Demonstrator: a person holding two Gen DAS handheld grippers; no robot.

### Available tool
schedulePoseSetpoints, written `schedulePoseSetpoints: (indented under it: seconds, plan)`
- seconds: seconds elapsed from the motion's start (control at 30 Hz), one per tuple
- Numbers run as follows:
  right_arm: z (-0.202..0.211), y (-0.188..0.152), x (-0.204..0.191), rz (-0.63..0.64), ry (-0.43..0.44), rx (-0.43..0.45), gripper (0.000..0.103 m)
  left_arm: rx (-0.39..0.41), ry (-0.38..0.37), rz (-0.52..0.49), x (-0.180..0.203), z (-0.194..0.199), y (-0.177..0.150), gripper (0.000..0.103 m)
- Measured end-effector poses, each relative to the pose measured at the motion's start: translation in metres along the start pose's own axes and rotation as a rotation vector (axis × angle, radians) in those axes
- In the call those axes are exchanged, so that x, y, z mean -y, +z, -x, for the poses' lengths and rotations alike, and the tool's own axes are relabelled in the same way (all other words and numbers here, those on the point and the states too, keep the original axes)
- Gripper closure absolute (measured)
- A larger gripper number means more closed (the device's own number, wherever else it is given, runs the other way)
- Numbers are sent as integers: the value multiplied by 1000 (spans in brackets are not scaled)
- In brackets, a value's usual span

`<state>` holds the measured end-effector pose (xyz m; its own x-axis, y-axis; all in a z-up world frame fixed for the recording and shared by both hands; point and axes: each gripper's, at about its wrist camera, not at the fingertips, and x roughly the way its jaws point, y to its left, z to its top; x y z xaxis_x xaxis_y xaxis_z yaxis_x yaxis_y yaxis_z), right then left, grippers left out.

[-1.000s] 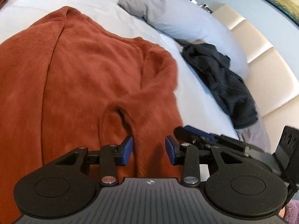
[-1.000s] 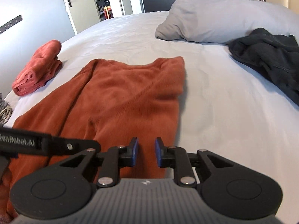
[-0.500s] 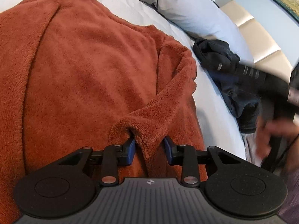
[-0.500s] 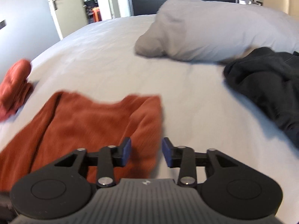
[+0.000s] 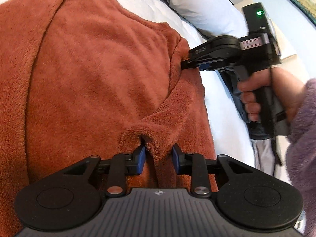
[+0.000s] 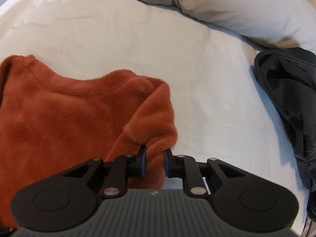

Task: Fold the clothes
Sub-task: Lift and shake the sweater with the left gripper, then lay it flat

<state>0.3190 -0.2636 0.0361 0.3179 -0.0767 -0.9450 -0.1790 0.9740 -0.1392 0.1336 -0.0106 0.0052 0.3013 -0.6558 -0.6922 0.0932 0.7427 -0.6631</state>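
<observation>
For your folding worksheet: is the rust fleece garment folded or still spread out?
Mostly spread: the rust fleece garment lies flat on the bed, only its edge bunched.

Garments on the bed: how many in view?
2. Rust fleece garment spread in front of both grippers; dark garment crumpled at the right, below the pillow. Others may lie outside the frame.

A grey pillow [image 6: 227, 6] lies on the white bed sheet [image 6: 207, 79] (a framed picture [image 5: 302, 2] hangs beyond).

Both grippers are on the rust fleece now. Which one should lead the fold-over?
Probably right. The right gripper is closing on the rust fleece at its outer corner, with bare sheet beside it. The left gripper, also closing, pinches a mid-edge ridge, better suited to follow.
</observation>
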Motion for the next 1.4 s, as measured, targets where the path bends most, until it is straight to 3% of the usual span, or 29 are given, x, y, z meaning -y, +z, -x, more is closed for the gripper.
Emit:
schedulePoseSetpoints:
  seconds: [0.27,0.33,0.37,0.4,0.5,0.63,0.83,1.0,1.27,1.4]
  plan:
    - [1,5,-4,-16,-24,2,78,9,-6,7,-1,6,-1,78]
    - [12,5,-2,-5,-53,34,58,17,-13,4,1,11,-2,78]
    - [20,4,-1,0,-74,57,41,26,-12,4,3,16,-4,77]
    - [29,3,1,4,-95,86,39,38,-9,3,4,23,-6,74]
    - [58,-4,6,-20,-103,142,39,68,-4,-14,9,49,-13,59]
    - [101,-26,-2,-23,-46,214,39,125,34,-17,5,97,-20,58]
    - [155,-89,-44,28,103,291,39,224,148,-5,-21,181,-40,58]
    - [182,-155,-83,70,212,320,39,281,214,39,-49,236,-77,58]
    - [212,-265,-154,152,342,397,39,283,274,66,-80,278,-142,58]
    - [220,-310,-190,219,365,427,39,252,288,93,-96,280,-176,57]
